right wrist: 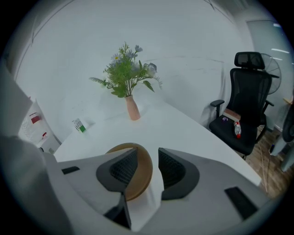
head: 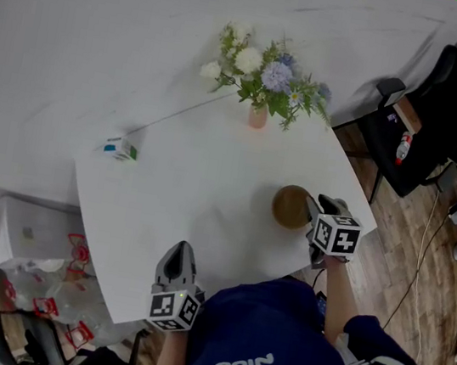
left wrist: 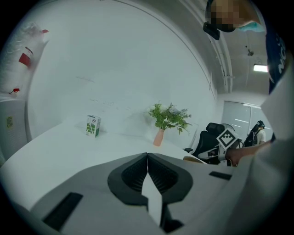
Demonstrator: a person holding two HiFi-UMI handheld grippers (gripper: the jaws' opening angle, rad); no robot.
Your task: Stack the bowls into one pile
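Bowls point(head: 292, 206) read as one brown round near the counter's point(head: 193, 189) right edge, well apart from the flower vase point(head: 258, 115) and the small carton point(head: 120, 149); I cannot tell how many are nested. No other bowl shows on the counter, so the pile looks done or nearly so. Right claw point(head: 317, 207) sits at the bowls' near-right side with jaws spread. Its own view puts the rim between the pads, one jaw over the inside and one outside, with a gap showing and no pinch. Left claw point(head: 182, 247) hovers at the counter's near edge, jaws pressed together on nothing. Handling guess: thin, stiff, light ware, likely wood or plastic, with a smooth wall that could slip. The rim is the only sensible hold, pinched wall-in, wall-out. A light pile may skid if nudged. Head view alone gives the bowls' place on the counter and both claws at once. Right gripper view alone shows the rim inside the jaws. Left gripper view shows only a sliver of the bowls.
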